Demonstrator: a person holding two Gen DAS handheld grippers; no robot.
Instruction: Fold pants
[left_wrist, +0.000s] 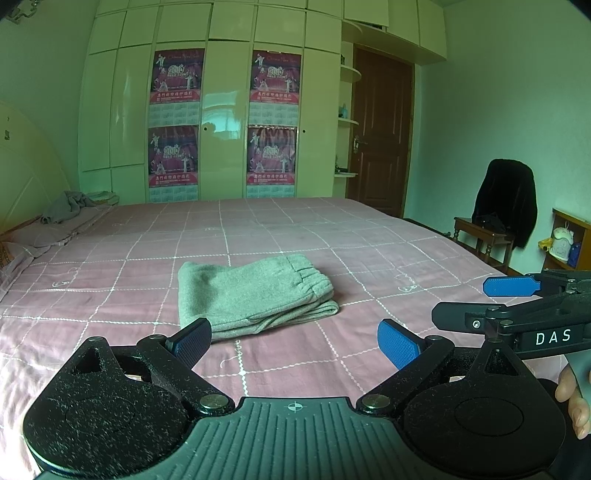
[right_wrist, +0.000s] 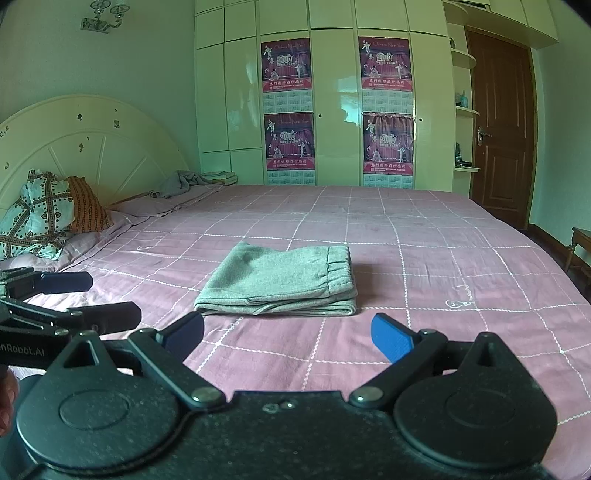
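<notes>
Grey pants (left_wrist: 251, 295) lie folded into a compact stack on the pink checked bedspread (left_wrist: 332, 236), elastic waistband to the right. They also show in the right wrist view (right_wrist: 284, 280). My left gripper (left_wrist: 295, 343) is open and empty, held back from the pants' near edge. My right gripper (right_wrist: 290, 334) is open and empty, just short of the pants' near edge. The right gripper also shows at the right of the left wrist view (left_wrist: 476, 301), and the left gripper at the left of the right wrist view (right_wrist: 110, 299).
A cream headboard (right_wrist: 85, 147) and patterned pillows (right_wrist: 40, 214) stand at the left. A crumpled grey cloth (right_wrist: 181, 182) lies at the bed's far corner. Wardrobe doors with posters (right_wrist: 336, 107) stand behind. A chair with a dark coat (left_wrist: 506, 206) stands at the right.
</notes>
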